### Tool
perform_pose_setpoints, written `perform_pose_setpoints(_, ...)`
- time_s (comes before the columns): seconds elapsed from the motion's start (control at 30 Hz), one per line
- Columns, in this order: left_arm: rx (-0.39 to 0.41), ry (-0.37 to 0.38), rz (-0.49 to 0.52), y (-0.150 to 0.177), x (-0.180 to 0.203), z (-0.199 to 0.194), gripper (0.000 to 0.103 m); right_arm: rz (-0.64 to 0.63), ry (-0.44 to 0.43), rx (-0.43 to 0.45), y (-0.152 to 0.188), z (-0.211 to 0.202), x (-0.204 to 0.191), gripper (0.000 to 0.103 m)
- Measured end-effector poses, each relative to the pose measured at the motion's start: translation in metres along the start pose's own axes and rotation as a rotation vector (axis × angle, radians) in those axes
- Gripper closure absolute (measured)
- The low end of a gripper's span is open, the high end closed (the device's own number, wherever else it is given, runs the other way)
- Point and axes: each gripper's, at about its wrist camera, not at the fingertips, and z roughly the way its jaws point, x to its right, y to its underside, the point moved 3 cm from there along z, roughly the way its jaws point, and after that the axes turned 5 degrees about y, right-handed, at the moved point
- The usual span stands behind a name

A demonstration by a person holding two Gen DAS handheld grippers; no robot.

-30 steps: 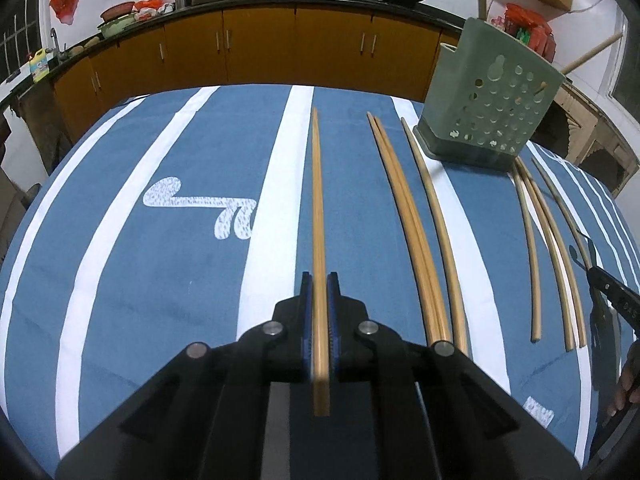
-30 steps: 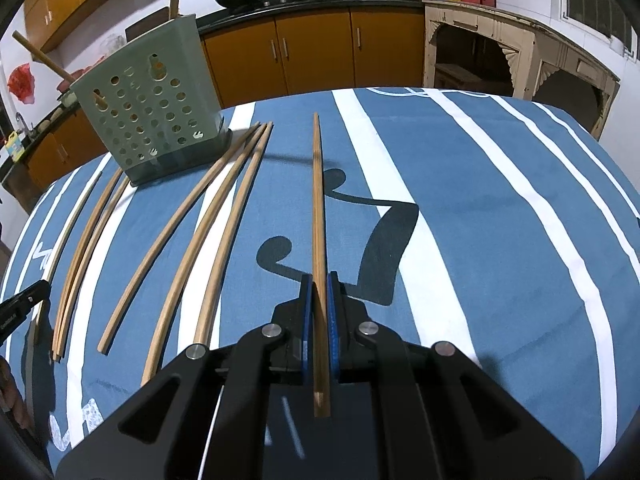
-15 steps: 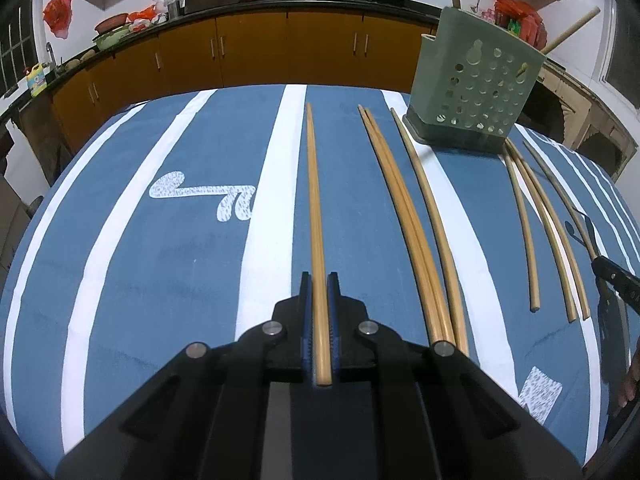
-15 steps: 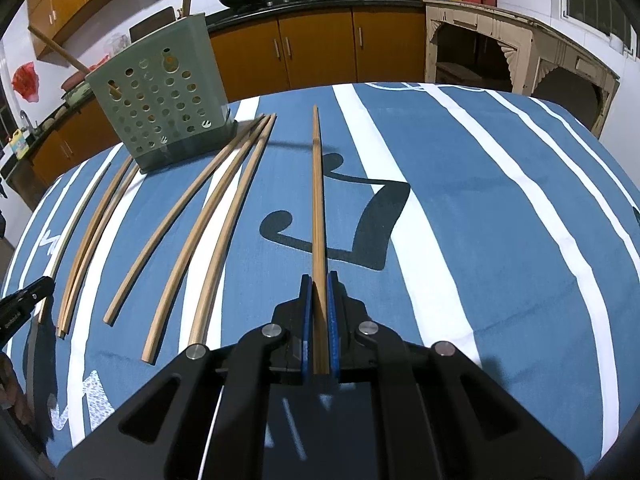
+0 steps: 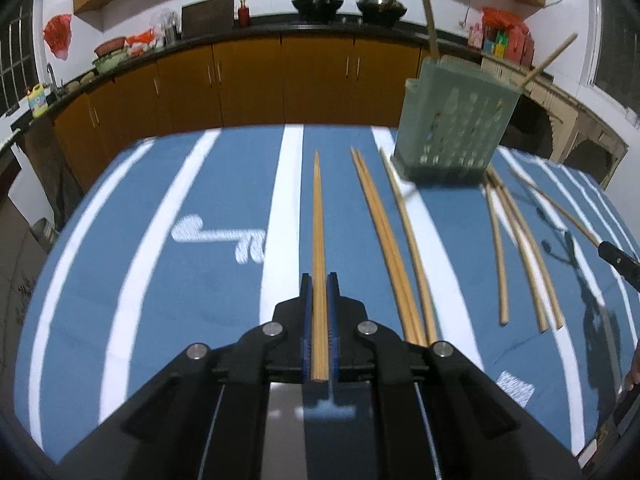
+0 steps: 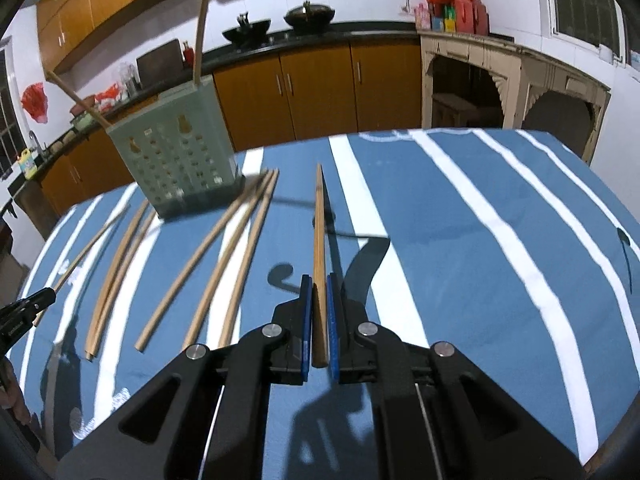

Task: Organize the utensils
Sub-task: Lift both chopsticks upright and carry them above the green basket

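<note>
My left gripper [image 5: 319,280] is shut on a long wooden chopstick [image 5: 318,224] that points forward, raised above the blue striped tablecloth. My right gripper [image 6: 319,282] is shut on another chopstick [image 6: 318,224], also lifted, with its shadow on the cloth. A pale green perforated utensil basket [image 5: 454,128] stands at the table's far side, also in the right wrist view [image 6: 176,160], with two chopsticks standing in it. Several loose chopsticks [image 5: 394,240] lie on the cloth beside the basket, also in the right wrist view [image 6: 224,264].
The table carries a blue cloth with white stripes [image 5: 200,272]. Behind it runs a kitchen counter with orange cabinets [image 5: 280,80] and woks. The other gripper's tip shows at the right edge [image 5: 620,260] and at the left edge [image 6: 24,312].
Both grippers have risen and tilted up with their chopsticks; the chopstick tips have lifted off the cloth and the basket appears nearer and higher in both views.
</note>
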Motion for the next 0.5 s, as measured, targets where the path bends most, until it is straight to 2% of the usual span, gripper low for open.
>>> perform_pose_setpoints(0.5, 0.228, 0.04, -0.012, -0.051, 0.004, -0.066, 0.095, 0.018, -0.021, 0.178, -0.043, -0.042, 0.001, 0.095)
